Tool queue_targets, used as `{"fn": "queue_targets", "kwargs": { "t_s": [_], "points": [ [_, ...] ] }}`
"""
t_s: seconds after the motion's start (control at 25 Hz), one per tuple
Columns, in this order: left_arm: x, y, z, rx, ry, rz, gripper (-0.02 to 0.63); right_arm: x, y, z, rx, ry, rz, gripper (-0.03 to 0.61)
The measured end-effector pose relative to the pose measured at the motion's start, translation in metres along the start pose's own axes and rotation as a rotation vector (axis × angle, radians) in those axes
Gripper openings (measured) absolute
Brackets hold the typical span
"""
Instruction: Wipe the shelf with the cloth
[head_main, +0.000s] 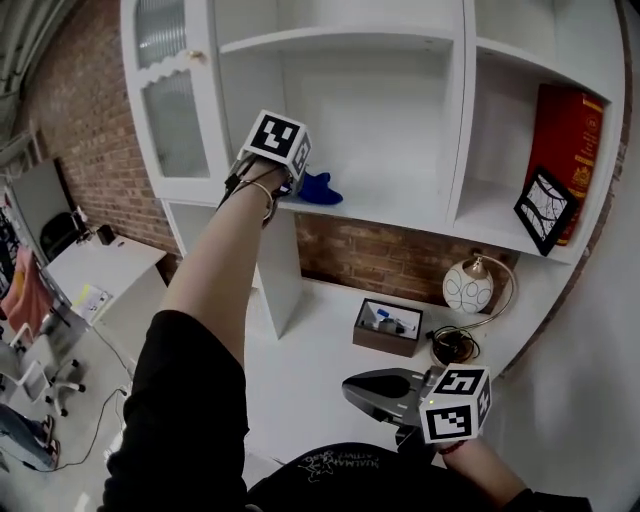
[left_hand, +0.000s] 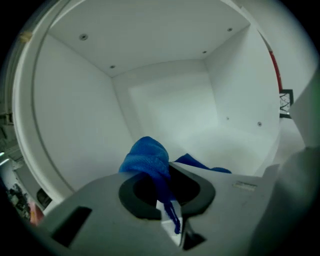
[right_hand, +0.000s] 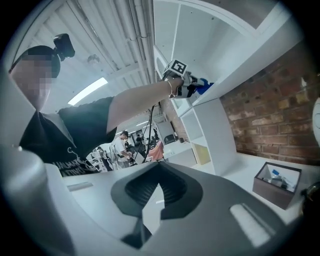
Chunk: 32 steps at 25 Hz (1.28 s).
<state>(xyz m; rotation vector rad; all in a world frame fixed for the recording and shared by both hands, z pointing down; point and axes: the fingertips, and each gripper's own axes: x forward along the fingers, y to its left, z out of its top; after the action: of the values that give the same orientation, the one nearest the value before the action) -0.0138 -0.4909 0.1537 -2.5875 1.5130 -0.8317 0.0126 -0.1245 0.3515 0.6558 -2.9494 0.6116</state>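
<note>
A blue cloth (head_main: 318, 188) lies bunched on the white shelf (head_main: 400, 207) of the middle compartment, near its left front edge. My left gripper (head_main: 293, 183) is raised to that shelf and is shut on the cloth (left_hand: 150, 159). In the left gripper view, a fold of it runs down between the jaws and the rest trails onto the shelf floor (left_hand: 235, 142). My right gripper (head_main: 372, 390) hangs low over the desk, shut with nothing in it (right_hand: 152, 197). From the right gripper view, the cloth (right_hand: 204, 86) shows far off at the shelf edge.
A red book (head_main: 565, 140) and a framed picture (head_main: 545, 208) stand in the right compartment. On the desk (head_main: 300, 380) below are a brown box (head_main: 388, 327) and a round lamp (head_main: 468, 285). A glass cabinet door (head_main: 175, 110) is left of the cloth's compartment.
</note>
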Motion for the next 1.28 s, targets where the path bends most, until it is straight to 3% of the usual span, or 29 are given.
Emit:
{"fn": "queue_targets", "kwargs": {
  "t_s": [0.08,0.2,0.32,0.48,0.56,0.68,0.8,0.92,1.08,1.28],
  "points": [
    [-0.005,0.024,-0.019,-0.012,0.015,0.047,0.031,0.011,0.004,0.000,-0.008,0.017,0.031,0.009],
    [-0.003,0.031,-0.038,-0.028,0.049,0.046,0.031,0.023,0.007,0.000,-0.016,0.038,0.059,0.009],
    [0.001,0.028,-0.051,0.031,0.085,0.049,0.031,0.029,0.009,0.001,-0.018,0.047,0.073,0.009],
    [0.005,0.025,-0.053,0.034,0.055,0.017,0.031,0.033,0.007,-0.002,-0.009,0.059,0.078,0.009],
    [0.007,0.025,-0.052,0.003,0.032,-0.002,0.031,0.033,0.005,-0.003,-0.005,0.062,0.073,0.009],
    [0.011,0.023,-0.050,-0.111,-0.011,-0.029,0.029,0.031,0.001,-0.003,0.002,0.061,0.063,0.009],
    [0.013,0.011,-0.047,-0.158,-0.001,-0.078,0.028,0.033,-0.001,-0.004,0.006,0.069,0.064,0.009],
    [0.015,-0.016,-0.038,-0.118,0.023,-0.135,0.028,0.036,0.001,-0.004,-0.001,0.078,0.072,0.009],
    [0.018,-0.045,-0.027,-0.020,0.038,-0.144,0.025,0.035,0.001,-0.004,-0.011,0.075,0.071,0.009],
    [0.021,-0.069,-0.019,0.028,0.070,-0.154,0.023,0.026,-0.002,0.001,-0.013,0.048,0.057,0.009]
  ]
}}
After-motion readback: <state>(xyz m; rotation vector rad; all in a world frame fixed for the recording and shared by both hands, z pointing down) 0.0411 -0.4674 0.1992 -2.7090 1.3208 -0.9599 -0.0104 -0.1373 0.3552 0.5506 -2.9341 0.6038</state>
